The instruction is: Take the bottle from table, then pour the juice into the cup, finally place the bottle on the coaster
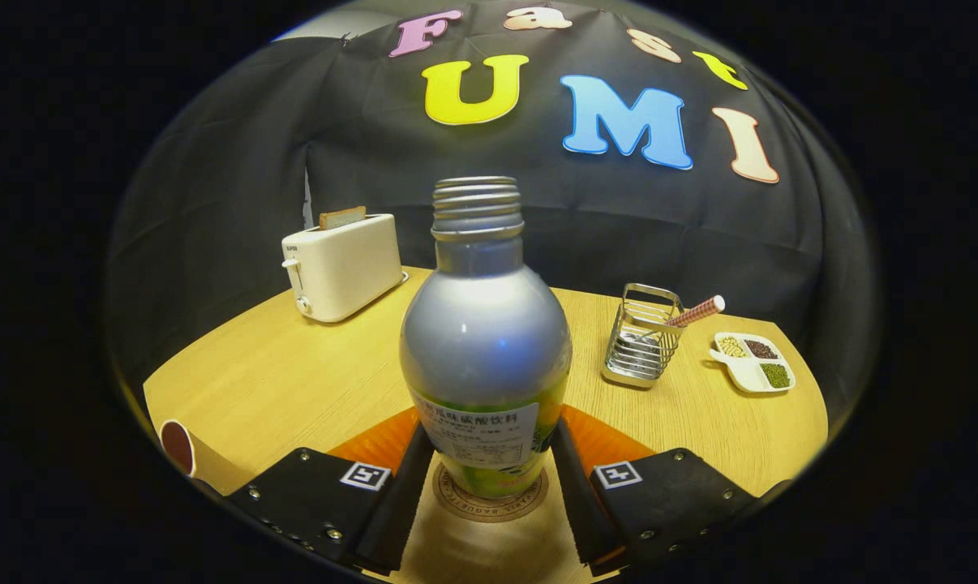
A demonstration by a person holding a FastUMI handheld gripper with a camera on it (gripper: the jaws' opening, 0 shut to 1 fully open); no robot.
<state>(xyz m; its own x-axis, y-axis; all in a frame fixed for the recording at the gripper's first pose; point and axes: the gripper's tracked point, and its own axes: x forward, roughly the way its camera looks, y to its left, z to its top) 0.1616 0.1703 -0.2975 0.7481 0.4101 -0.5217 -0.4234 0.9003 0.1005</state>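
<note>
A silver bottle (486, 341) with an open threaded neck and a white label stands upright on a round brown coaster (489, 509) on the wooden table (294, 381). My gripper (487, 454) has one finger on each side of the bottle's lower body, and both fingers (400, 495) press against it. A paper cup (179, 448) holding dark juice sits to the left of the left finger, near the table's front edge. The coaster's middle is hidden under the bottle.
A white toaster (343, 266) with a slice in it stands at the back left. Beyond the right finger are a metal wire rack (639, 345) with a striped straw (696, 311) and a white divided dish (752, 361) of beans. The table's curved edge runs past the dish.
</note>
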